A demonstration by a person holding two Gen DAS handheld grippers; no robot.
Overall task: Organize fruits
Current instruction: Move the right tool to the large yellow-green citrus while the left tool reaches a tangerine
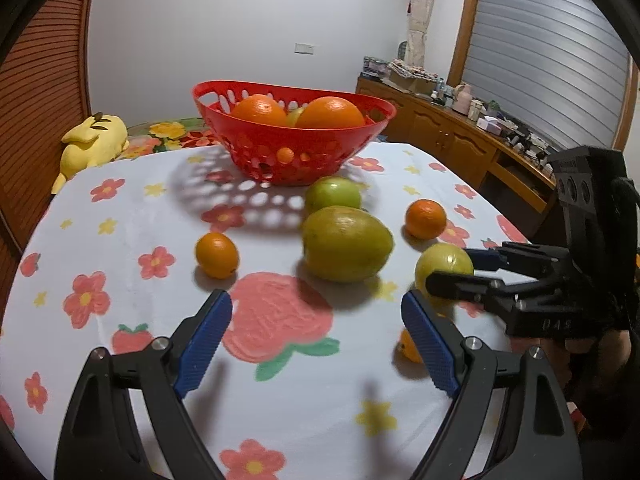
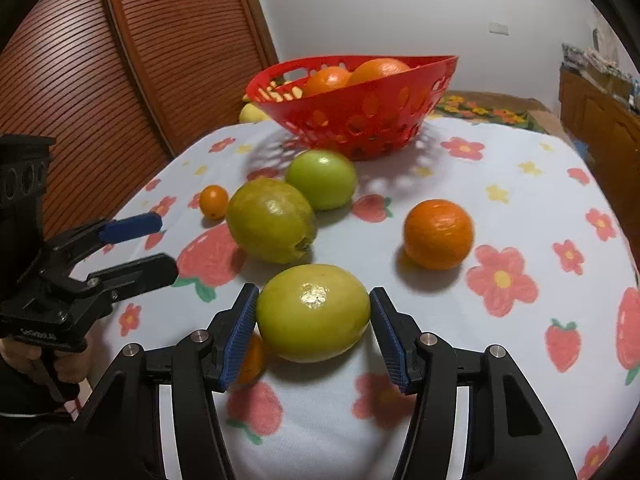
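A red perforated basket [image 1: 292, 160] [image 2: 360, 124] stands at the far side of the table with two large oranges [image 1: 330, 114] in it. On the cloth lie a large yellow-green fruit [image 1: 346, 244] [image 2: 270, 220], a green fruit [image 1: 334, 194] [image 2: 322, 178], a medium orange [image 1: 425, 219] [image 2: 438, 234], a small orange [image 1: 217, 255] [image 2: 213, 201]. My right gripper [image 2: 312, 332] [image 1: 444, 268] is open with its jaws around a yellow-green fruit [image 2: 312, 312] [image 1: 442, 264], not touching it. A small orange [image 2: 250, 358] [image 1: 410, 346] lies beside it. My left gripper [image 1: 316, 340] [image 2: 160, 244] is open and empty.
The table has a white cloth [image 1: 280, 400] with flowers and strawberries. A yellow plush toy [image 1: 94, 142] lies beyond the far left edge. A wooden slatted door [image 2: 100, 60] stands at the left, and a cluttered wooden cabinet [image 1: 460, 132] at the right.
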